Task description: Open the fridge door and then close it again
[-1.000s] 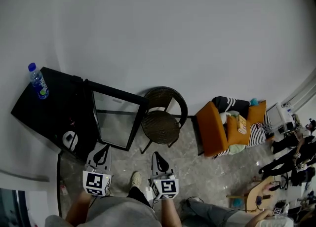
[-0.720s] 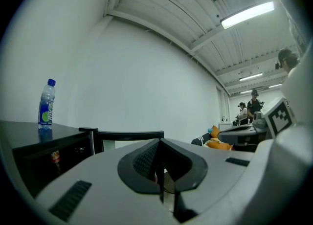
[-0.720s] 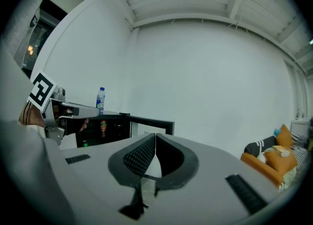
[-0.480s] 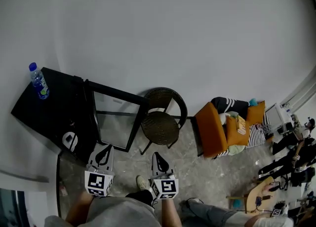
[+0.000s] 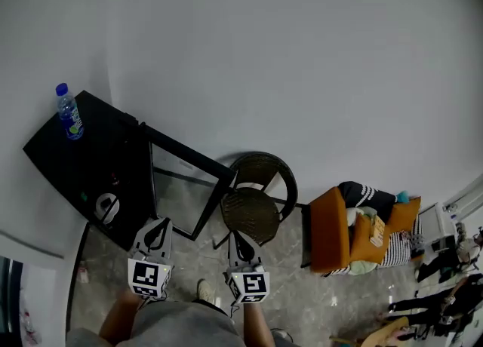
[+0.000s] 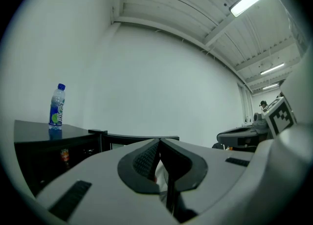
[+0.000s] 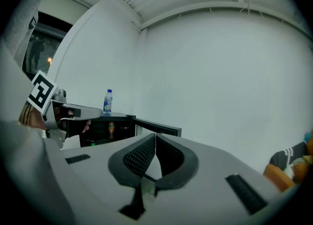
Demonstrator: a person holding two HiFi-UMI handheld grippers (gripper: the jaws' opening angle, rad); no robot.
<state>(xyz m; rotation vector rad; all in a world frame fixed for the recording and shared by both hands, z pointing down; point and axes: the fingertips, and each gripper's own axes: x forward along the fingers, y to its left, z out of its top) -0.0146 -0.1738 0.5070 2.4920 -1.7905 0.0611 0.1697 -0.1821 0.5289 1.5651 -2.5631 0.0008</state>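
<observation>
A black mini fridge (image 5: pixel 90 168) stands low at the left against the white wall. Its glass door (image 5: pixel 185 187) is swung open toward the wicker chair. My left gripper (image 5: pixel 156 234) is shut and empty, pointing level at the fridge's open front, just short of the door's lower edge. My right gripper (image 5: pixel 240 246) is also shut and empty, and it points at the chair beside the door's free edge. In the left gripper view the fridge (image 6: pixel 49 146) and its door (image 6: pixel 142 138) lie ahead of the closed jaws. The right gripper view shows the door (image 7: pixel 156 128) edge-on and the left gripper (image 7: pixel 73 114).
A water bottle (image 5: pixel 69 113) stands on the fridge top. A dark wicker chair (image 5: pixel 256 202) sits right next to the open door. An orange armchair (image 5: pixel 343 232) with cushions is further right. People and desks show at the far right edge.
The head view has swung left, so the fridge, chair and armchair sit further right in it. The person's feet have shifted. Both grippers stay shut, and the door is still open.
</observation>
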